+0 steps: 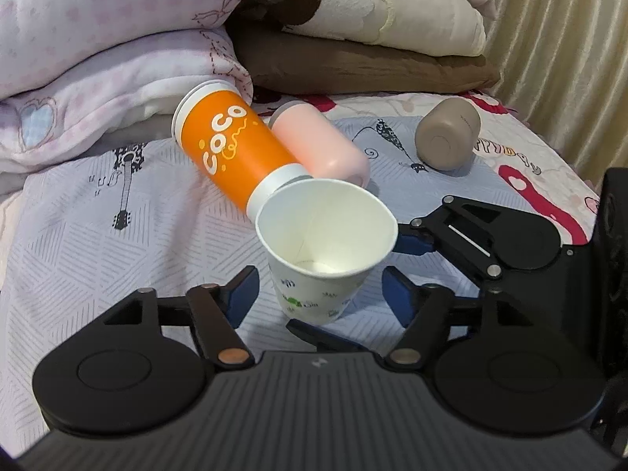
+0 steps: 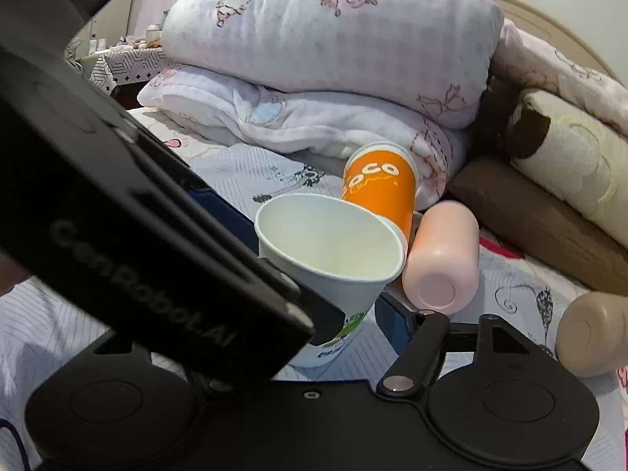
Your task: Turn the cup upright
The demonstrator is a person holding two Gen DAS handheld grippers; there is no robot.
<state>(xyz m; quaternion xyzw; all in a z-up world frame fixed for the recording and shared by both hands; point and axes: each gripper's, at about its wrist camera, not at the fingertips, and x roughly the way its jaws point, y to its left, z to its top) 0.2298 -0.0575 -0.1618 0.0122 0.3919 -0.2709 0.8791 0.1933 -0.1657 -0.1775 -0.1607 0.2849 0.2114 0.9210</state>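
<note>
A white paper cup [image 1: 325, 243] stands mouth up on the bed sheet, tilted a little; it also shows in the right wrist view [image 2: 333, 251]. My left gripper [image 1: 320, 298] is open, its blue-padded fingers on either side of the cup's lower body with gaps. My right gripper [image 1: 404, 243] reaches in from the right, its blue pad beside the cup's rim. In the right wrist view the left gripper's black body hides the right gripper's left finger; the right finger [image 2: 392, 322] stands apart from the cup.
An orange "CoCo" cup [image 1: 231, 149] lies on its side behind the paper cup, a pink bottle [image 1: 322, 145] lying beside it. A tan cup [image 1: 447, 137] lies at the right. Folded quilts [image 1: 98, 59] and cushions [image 1: 373, 39] are stacked behind. A curtain hangs far right.
</note>
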